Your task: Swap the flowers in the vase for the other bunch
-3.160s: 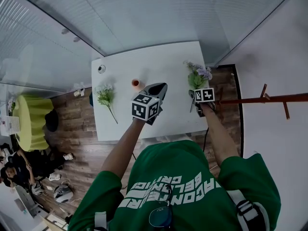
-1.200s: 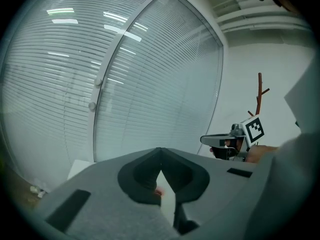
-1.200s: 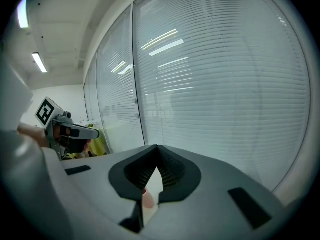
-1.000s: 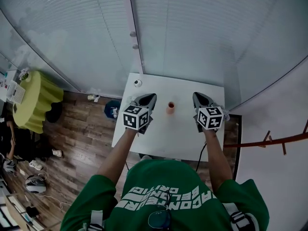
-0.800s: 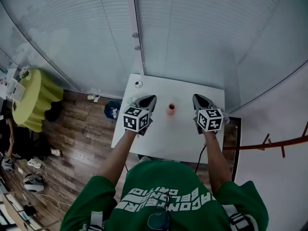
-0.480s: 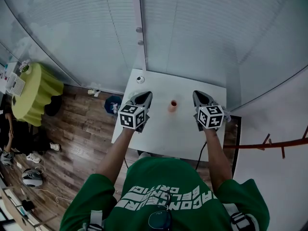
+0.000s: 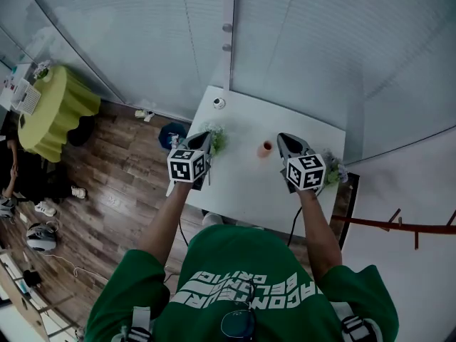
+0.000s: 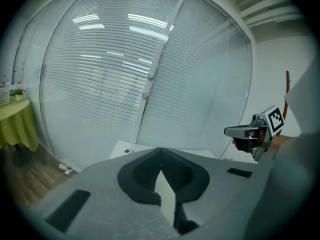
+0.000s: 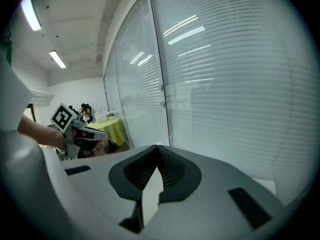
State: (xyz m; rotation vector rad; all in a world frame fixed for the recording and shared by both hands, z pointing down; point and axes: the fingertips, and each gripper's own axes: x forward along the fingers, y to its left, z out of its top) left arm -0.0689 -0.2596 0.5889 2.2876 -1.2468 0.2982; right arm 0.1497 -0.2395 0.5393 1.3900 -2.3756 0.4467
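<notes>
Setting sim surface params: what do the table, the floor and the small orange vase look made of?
Table: plain white, smooth and matte with no grain, so probably laminate or painted board.
Floor: brown planks with visible seams and grain; either wood or wood-look laminate.
Vase: solid orange and opaque, but too small to tell. It could be ceramic or plastic.

The left gripper (image 7: 204,135) and the right gripper (image 7: 282,139) hang over the white tabletop (image 7: 242,185), with a small orange vase (image 7: 265,148) between them. One flower bunch (image 7: 218,140) lies beside the left gripper, and a second bunch (image 7: 332,174) lies beside the right.
</notes>
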